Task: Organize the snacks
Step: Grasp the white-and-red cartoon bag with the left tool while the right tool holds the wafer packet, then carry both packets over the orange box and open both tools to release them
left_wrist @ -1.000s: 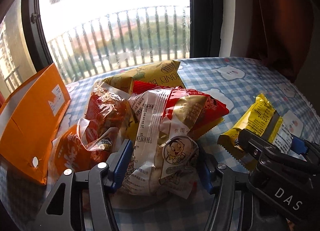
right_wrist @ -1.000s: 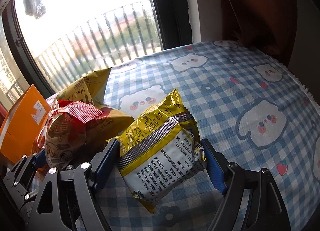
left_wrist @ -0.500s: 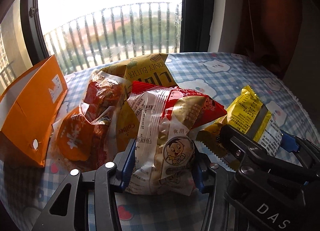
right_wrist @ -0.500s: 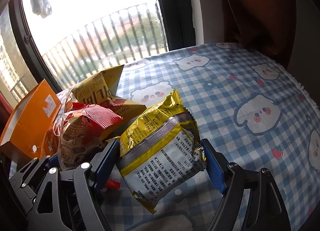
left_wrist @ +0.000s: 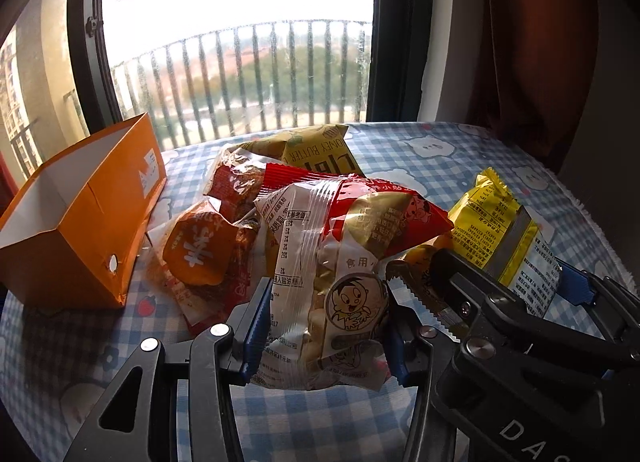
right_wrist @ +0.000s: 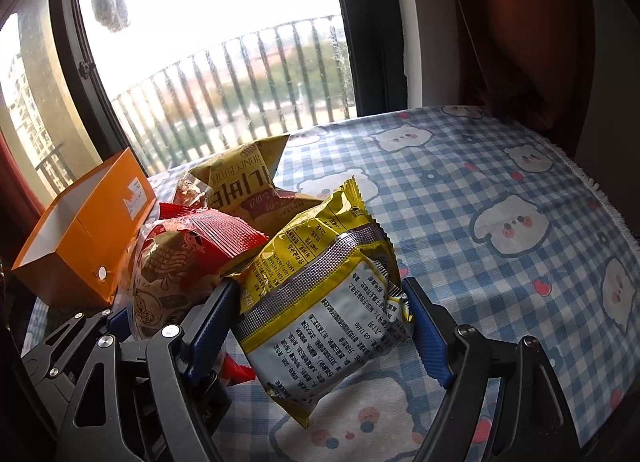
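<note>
The table (right_wrist: 500, 166) is the biggest thing here, covered in a soft blue-and-white checked cloth with little bear faces printed on it and a frayed white edge on the far right. On its left side sits an open orange box (left_wrist: 84, 222), stiff card with a white inside and a small round hole near one corner.

Just right of the box there's a loose heap of crinkly packets. At the back is a yellow chip bag (left_wrist: 316, 150), puffed up, with its print reading upside down. In front of it, some clear wrappers with orange and red snacks (left_wrist: 200, 250) inside, very shiny and wrinkled.

The left gripper (left_wrist: 320, 336) is pinching a red bag (left_wrist: 340, 262) between its blue ribbed pads, down at the bag's near end. The bag is glossy plastic, part clear and part red and gold, with a round cartoon sticker on it, and it looks raised off the cloth.

The right gripper (right_wrist: 320, 332) has its jaws spread fairly wide but clamped on a yellow pack (right_wrist: 324, 294), a flat pillow shape with zigzag-cut ends and a silver strip across it. The pack is tilted, its lower corner hanging free above the cloth.
</note>
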